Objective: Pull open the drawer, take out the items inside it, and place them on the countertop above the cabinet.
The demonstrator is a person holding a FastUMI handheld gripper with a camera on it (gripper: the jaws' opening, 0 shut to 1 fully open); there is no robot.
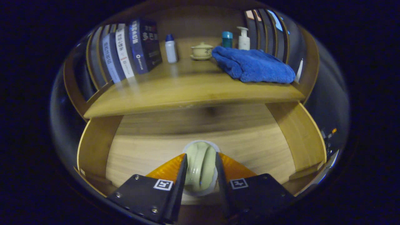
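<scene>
Inside the open drawer (281, 125), the gripper (200, 170) has both fingers pressed against a pale green ceramic piece (200, 165), one finger on each side of it, so the thing sits clamped between them. It looks like a small lidded cup or a lid seen from the side, rounded with a ridge down its middle; I cannot tell which. A whitish rim shows around its far and near ends. Whether it rests on the drawer's wooden floor or hangs just above it is hard to judge from here.

The drawer is pulled well out, its light wooden side walls running back on either side of the fingers to the dark gap under the countertop (187, 90). The drawer floor around the clamped piece is bare wood.

Above the drawer, the countertop carries several things. A folded blue towel (253, 65) lies toward the right side, reaching close to the front edge. Behind it stand a teal-capped container (227, 39) and a white pump bottle (243, 39), just beside each other. Near the middle, at the back, a pale green lidded cup on a saucer (201, 51) sits just left of the towel. Left of that stands a small white bottle with a blue cap (170, 48). Farther left a row of books (131, 51) leans against the slatted side.
</scene>
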